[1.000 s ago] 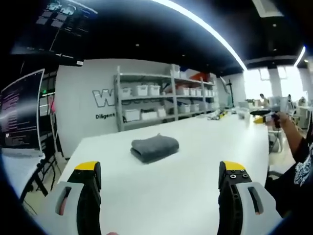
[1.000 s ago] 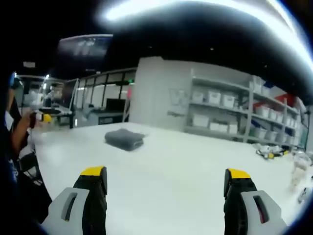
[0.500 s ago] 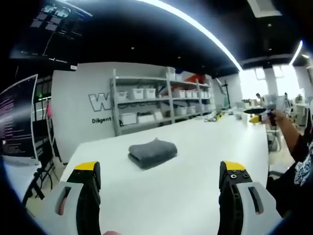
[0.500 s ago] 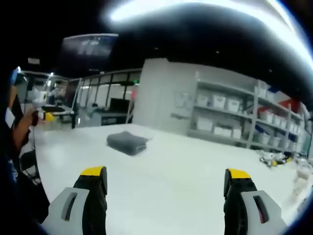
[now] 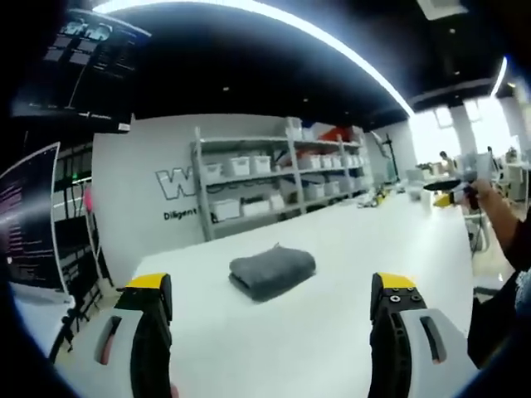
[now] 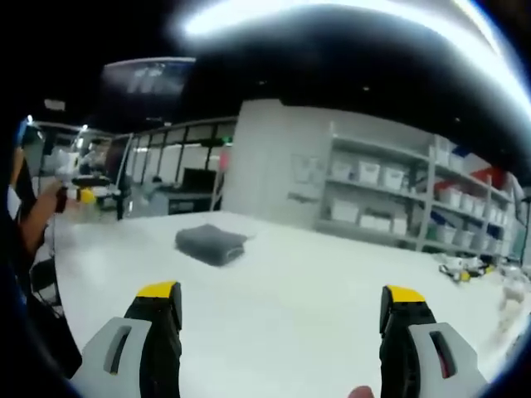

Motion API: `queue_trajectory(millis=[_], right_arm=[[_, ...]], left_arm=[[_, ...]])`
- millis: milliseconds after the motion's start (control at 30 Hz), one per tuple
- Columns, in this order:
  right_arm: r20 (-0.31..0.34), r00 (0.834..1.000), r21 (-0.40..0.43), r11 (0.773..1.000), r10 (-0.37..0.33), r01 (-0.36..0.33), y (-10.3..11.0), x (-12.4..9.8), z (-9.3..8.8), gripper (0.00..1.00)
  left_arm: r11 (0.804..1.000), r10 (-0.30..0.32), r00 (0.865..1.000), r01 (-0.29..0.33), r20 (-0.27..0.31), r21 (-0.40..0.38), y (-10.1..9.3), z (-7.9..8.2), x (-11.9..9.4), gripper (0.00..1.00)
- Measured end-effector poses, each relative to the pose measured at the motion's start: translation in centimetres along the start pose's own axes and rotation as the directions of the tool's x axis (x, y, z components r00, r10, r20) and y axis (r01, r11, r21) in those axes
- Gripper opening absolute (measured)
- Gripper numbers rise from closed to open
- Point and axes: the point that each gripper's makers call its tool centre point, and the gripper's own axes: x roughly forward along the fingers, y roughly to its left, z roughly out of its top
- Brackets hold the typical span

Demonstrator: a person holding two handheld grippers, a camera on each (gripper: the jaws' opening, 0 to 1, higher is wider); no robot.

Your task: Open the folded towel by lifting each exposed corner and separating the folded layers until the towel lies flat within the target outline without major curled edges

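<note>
surface: white table [image 5: 348, 274] | on it: folded grey towel [image 5: 272, 271], lying flat near the middle

In the left gripper view, the folded towel [image 5: 272, 271] lies on the table [image 5: 348, 249], ahead of the left gripper [image 5: 270, 303] and between the lines of its two jaws. The shelving unit [image 5: 282, 176] stands beyond the table's far edge, behind the towel. A monitor [image 5: 29, 220] stands off to the left. In the right gripper view, the towel [image 6: 210, 245] lies ahead and to the left of the right gripper [image 6: 282, 311], with the shelving [image 6: 398, 199] beyond and to the right.
</note>
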Motion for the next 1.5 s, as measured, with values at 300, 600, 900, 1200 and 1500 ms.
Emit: queue_trajectory(millis=[300, 600, 900, 1200, 1500], right_arm=[[-0.008, 1.0, -0.02, 1.0, 0.022, -0.022, 0.3, 1.6, -0.1, 0.99], [0.005, 0.999, -0.036, 0.998, 0.044, -0.044, 0.6, 3.5, 1.1, 0.99], [0.005, 0.999, -0.036, 0.998, 0.048, -0.047, 0.8, 4.0, 1.0, 0.99], [0.039, 0.999, -0.008, 1.0, 0.013, -0.013, -0.6, 5.6, 2.0, 1.0], [0.007, 0.999, -0.045, 0.998, 0.039, -0.038, -0.1, 7.3, 1.7, 1.0]], left_arm=[[1.0, 0.0, 1.0, 0.0, -0.002, -0.017, 0.8, -0.3, 0.8, 0.99], [1.0, 0.005, 1.0, -0.005, -0.006, -0.021, 1.4, 0.1, 1.7, 0.98], [1.0, -0.005, 1.0, 0.005, -0.022, -0.023, 1.3, -0.6, 2.5, 0.99], [0.996, -0.029, 0.999, 0.027, -0.019, -0.085, 2.3, -0.7, 4.4, 0.99], [0.998, 0.003, 1.0, -0.004, -0.026, -0.055, 3.5, -0.3, 5.5, 0.99]])
